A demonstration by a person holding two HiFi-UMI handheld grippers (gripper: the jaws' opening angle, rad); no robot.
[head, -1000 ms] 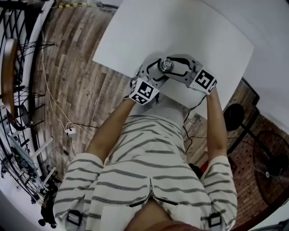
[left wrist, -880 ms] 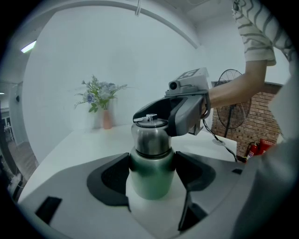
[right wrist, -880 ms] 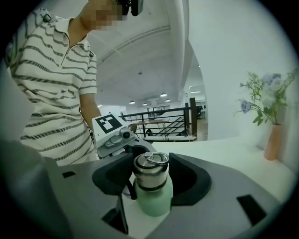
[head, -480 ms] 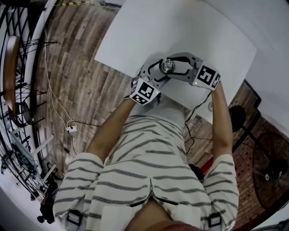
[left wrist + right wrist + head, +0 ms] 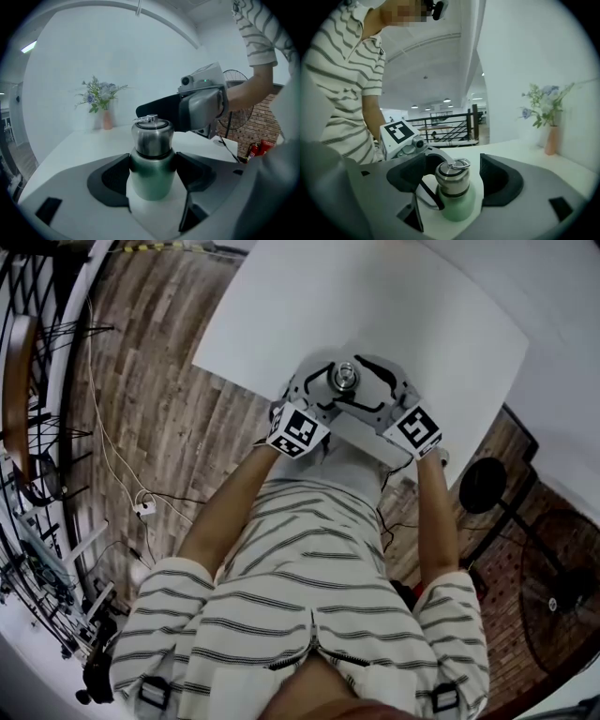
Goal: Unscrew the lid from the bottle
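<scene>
The left gripper (image 5: 152,176) presses its black pads (image 5: 115,174) on the green body of an upright bottle (image 5: 150,180) on a white table (image 5: 70,150). The right gripper (image 5: 187,110), whose jaws have just been opening, reaches in from the right, one dark jaw behind the steel lid (image 5: 151,136). A vase of flowers (image 5: 107,117) stands far back.

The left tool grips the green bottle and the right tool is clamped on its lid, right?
The right tool is open: its jaws have just been opening and stand clear of the lid between them, as the right gripper view shows. The left tool does grip the bottle.
</scene>
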